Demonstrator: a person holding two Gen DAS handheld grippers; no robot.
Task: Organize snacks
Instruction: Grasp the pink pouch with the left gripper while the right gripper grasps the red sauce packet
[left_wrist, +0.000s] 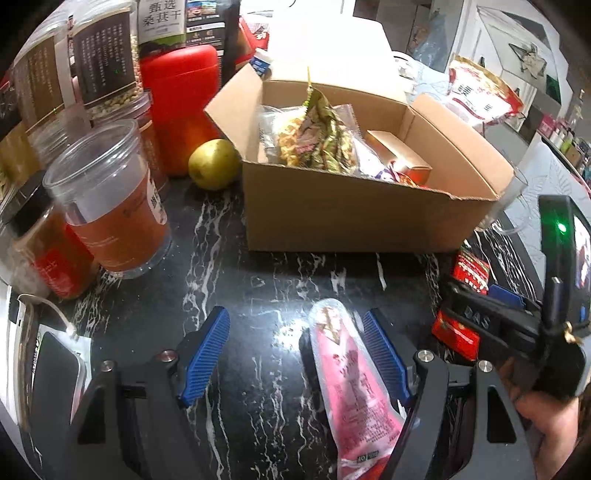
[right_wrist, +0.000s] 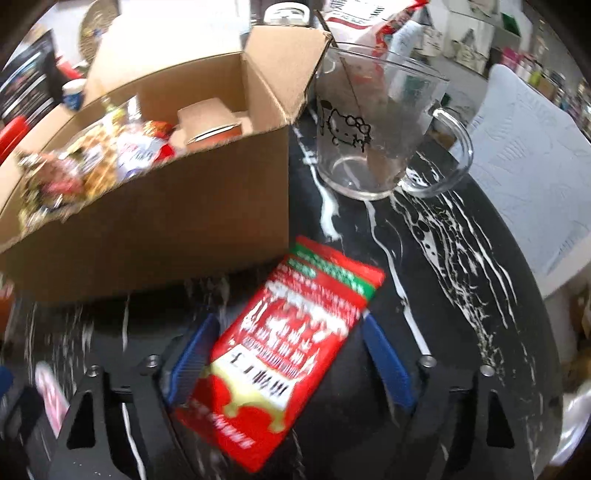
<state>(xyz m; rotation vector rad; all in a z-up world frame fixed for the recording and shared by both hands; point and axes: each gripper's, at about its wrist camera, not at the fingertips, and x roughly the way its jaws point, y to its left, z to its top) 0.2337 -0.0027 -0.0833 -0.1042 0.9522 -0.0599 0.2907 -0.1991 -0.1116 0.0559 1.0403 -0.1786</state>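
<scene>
Jaws of the left gripper are spread, a pink plastic snack pouch lying by the right pad. The right gripper is spread around a red snack packet. Beyond stands an open cardboard box of snacks on black marble table.

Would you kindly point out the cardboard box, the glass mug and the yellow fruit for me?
cardboard box (left_wrist: 354, 218): left wrist view, on its bare front wall.
glass mug (right_wrist: 354, 147): right wrist view, on its side wall below the cat drawing.
yellow fruit (left_wrist: 213, 164): left wrist view, on the middle of its skin.
</scene>
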